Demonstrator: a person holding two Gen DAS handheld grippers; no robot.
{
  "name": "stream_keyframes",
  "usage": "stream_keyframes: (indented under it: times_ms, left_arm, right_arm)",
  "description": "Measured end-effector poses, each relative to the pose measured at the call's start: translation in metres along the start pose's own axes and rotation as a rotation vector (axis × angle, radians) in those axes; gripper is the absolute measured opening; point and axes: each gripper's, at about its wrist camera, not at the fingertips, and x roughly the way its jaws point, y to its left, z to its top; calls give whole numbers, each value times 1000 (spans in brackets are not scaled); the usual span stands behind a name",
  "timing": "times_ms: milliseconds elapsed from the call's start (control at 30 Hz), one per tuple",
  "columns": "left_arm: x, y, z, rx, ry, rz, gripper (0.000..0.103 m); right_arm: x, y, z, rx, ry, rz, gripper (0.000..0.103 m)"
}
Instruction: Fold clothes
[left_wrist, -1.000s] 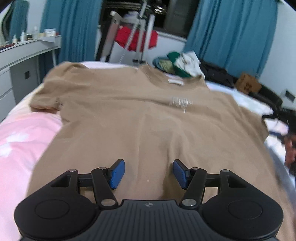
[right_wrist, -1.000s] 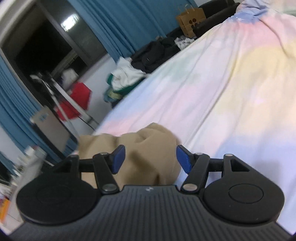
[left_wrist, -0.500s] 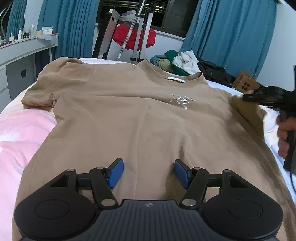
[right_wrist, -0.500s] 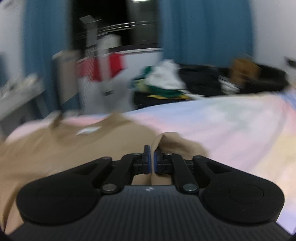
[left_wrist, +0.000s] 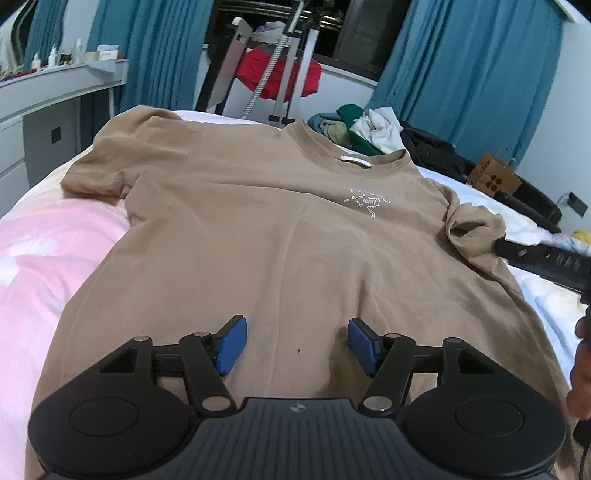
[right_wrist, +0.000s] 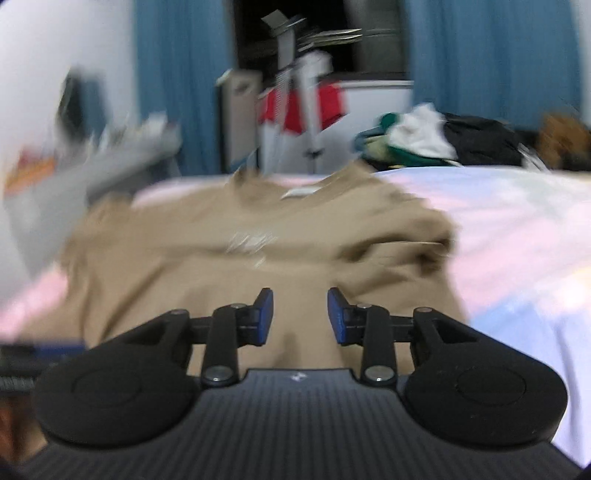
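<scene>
Shirt (left_wrist: 280, 236) is lying face up, spread flat on bed (left_wrist: 33, 258), no fold made yet; right sleeve (left_wrist: 472, 236) is sitting bunched. Left gripper (left_wrist: 294, 345) is hovering over hem, jaws wide, empty. Right gripper (right_wrist: 300, 315) is hovering half open, empty, view blurred. All folding is remaining.

Pastel bedspread (left_wrist: 44, 258) at 9 o'clock; blue curtains (left_wrist: 461, 74), red garment (left_wrist: 280, 75) at 12; heaped clothes (left_wrist: 365, 127), paper bag (left_wrist: 493, 177) toward 2; grey table (left_wrist: 55, 96) at 10.
</scene>
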Motion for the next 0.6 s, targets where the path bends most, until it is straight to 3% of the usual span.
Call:
stream_keyframes:
  times_ms: [100, 167, 267, 433, 467, 533, 600]
  left_arm:
    - [-2, -1, -2, -17, -8, 9, 63]
    - [-1, -1, -3, -20, -14, 13, 63]
    - [1, -2, -5, -23, -24, 18, 63]
    - [3, -7, -8, 15, -37, 31, 65]
    - [3, -7, -8, 22, -37, 32, 65]
    - [4, -7, -9, 28, -38, 31, 65]
    - [3, -5, -9, 27, -38, 28, 65]
  right_arm:
    - [14, -38, 12, 178, 13, -47, 37]
    - [28, -53, 14, 231, 23, -58, 37]
    - [47, -57, 13, 262, 15, 17, 37]
    - [60, -41, 11, 164, 19, 8, 37]
    - [58, -40, 13, 148, 7, -6, 34]
    - [53, -43, 17, 137, -11, -39, 13]
    - [44, -53, 23, 164, -32, -90, 9]
